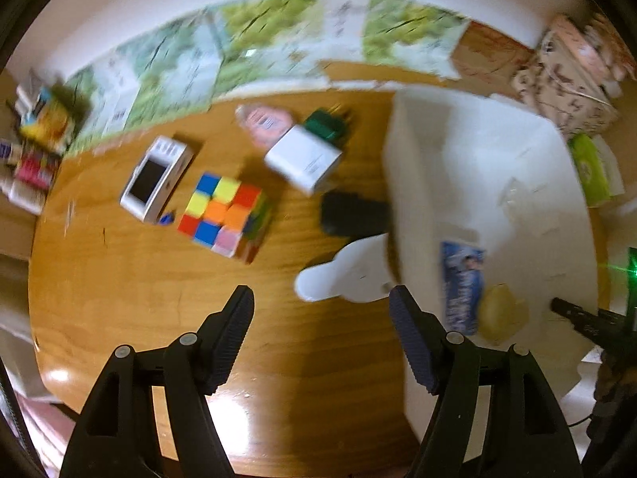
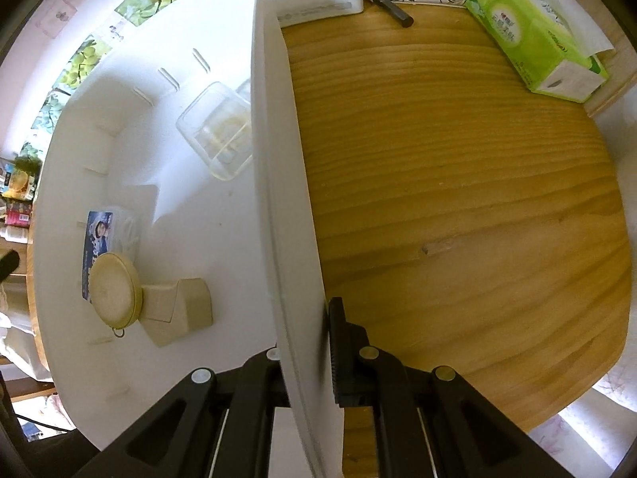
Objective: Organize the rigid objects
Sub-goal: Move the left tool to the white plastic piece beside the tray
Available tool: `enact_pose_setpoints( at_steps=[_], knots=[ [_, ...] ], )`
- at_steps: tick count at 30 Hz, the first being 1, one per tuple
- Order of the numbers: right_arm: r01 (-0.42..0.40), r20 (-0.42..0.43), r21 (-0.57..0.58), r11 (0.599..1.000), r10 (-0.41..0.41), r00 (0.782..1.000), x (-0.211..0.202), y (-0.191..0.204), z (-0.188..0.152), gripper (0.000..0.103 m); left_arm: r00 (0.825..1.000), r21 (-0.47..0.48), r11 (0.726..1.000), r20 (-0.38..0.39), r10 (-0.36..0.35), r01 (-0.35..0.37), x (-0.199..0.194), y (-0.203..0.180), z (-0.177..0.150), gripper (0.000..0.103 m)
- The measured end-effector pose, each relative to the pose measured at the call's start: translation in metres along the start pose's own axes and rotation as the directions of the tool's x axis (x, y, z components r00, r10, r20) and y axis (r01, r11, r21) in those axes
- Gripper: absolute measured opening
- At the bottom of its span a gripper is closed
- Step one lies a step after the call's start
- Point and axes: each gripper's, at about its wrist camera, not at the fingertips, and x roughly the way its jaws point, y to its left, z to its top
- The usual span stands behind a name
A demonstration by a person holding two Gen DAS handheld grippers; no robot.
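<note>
1. Bare wooden table (image 1: pixel 119 298) lay open below and left of the left gripper (image 1: pixel 322 318), whose parted jaws held nothing.
2. Ahead, a colour cube (image 1: pixel 225 215), a white handheld device (image 1: pixel 155 177), a white box (image 1: pixel 304 161) and a dark object (image 1: pixel 350 213) crowded the passage (narrow gaps only).
3. A white rounded object (image 1: pixel 342 275) stood just beside the white bin's (image 2: pixel 274 159) wall.
4. The bin's wall barred sideways travel; the right gripper (image 2: pixel 314 342) was clamped on it.
5. Right of the bin, the tabletop was free up to the green tissue pack (image 2: pixel 533 32).
</note>
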Motion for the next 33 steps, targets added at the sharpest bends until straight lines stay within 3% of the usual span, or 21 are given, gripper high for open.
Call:
enact_pose_setpoints(
  at_steps=[3, 7, 12, 16, 20, 27, 33],
  knots=[
    [0.006, -0.002, 0.002, 1.0, -0.006, 1.0, -0.002, -0.003, 0.002, 0.005, 1.0, -0.013, 1.0, -0.023, 0.004, -0.004, 0.01, 0.008, -0.002, 0.074],
    [0.007, 0.002, 0.009, 1.0, -0.007, 1.0, -0.004, 0.004, 0.003, 0.005, 0.998, -0.008, 0.999, -0.047, -0.051, 0.051, 0.021, 0.01, -0.003, 0.074],
    [0.007, 0.0, 0.011, 1.0, -0.007, 1.0, -0.002, 0.01, 0.001, 0.005, 0.991, 0.06, 0.992, -0.08, -0.103, 0.108, 0.032, 0.002, -0.004, 0.074],
    [0.019, 0.005, 0.002, 1.0, -0.019, 1.0, -0.004, 0.015, 0.0, 0.005, 0.992, 0.187, 0.976, -0.07, -0.101, 0.112, 0.034, -0.007, -0.007, 0.074],
    [0.021, 0.004, 0.0, 1.0, -0.021, 1.0, -0.009, 0.017, 0.003, 0.005, 0.993, 0.318, 0.941, -0.054, -0.102, 0.114, 0.038, -0.011, -0.011, 0.074],
    [0.046, -0.001, 0.001, 0.999, -0.046, 0.999, -0.008, 0.024, 0.002, 0.005, 0.993, 0.532, 0.84, -0.004, -0.118, 0.102, 0.046, -0.017, -0.022, 0.074],
    [0.059, -0.007, 0.015, 0.998, -0.059, 0.998, -0.008, 0.029, 0.0, 0.005, 0.991, 0.604, 0.79, -0.002, -0.136, 0.11, 0.059, -0.014, -0.03, 0.074]
  ],
)
